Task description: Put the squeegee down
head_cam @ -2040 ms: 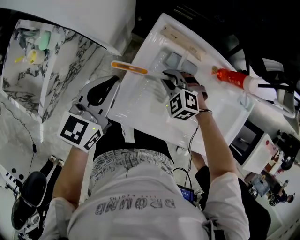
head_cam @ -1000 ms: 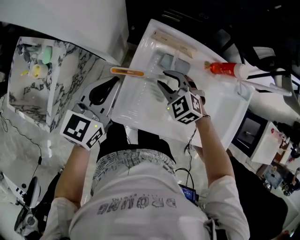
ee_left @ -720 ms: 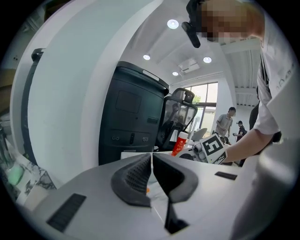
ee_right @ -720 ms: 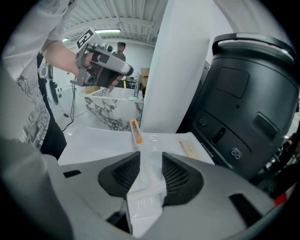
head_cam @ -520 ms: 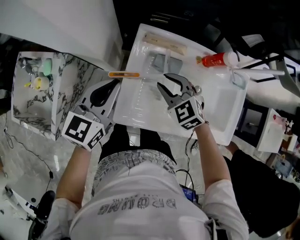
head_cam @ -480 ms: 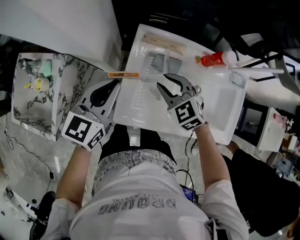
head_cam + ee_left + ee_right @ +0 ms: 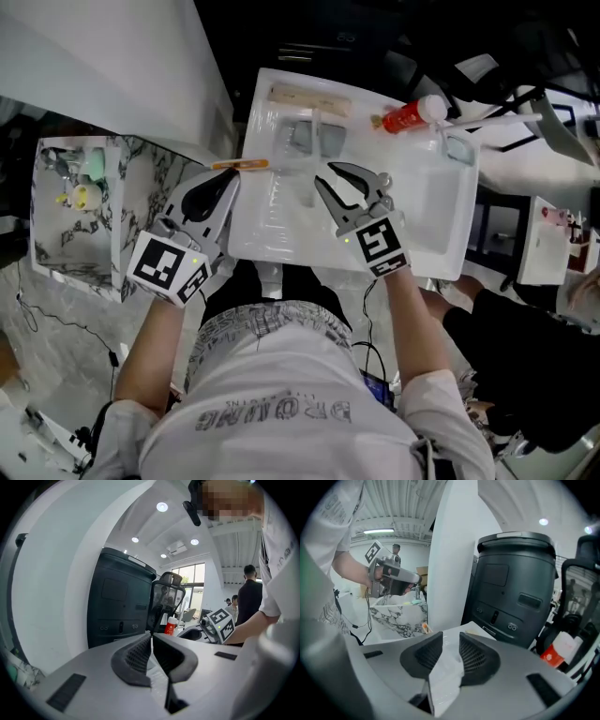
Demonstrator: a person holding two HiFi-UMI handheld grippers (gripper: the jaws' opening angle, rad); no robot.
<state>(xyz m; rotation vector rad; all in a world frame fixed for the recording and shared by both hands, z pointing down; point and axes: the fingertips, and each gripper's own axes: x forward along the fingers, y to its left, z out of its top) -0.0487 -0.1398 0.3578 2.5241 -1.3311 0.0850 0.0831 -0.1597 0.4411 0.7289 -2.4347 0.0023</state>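
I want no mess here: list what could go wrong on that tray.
The orange stick lies across the tray's left rim, right by the shut left tool; a careless swing might knock it off. The red bottle sits at the far rim, where a bump could send it over.

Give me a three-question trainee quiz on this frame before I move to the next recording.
1. True or false: the right tool grips the squeegee.
2. In the head view, the red bottle lies to which side of the squeegee: A left, B right?
3. Fill in: the left tool is ___ (open or shut).
Key: 1 false, it is open, nothing between its jaws, which have just been closing; 2 B; 3 shut.
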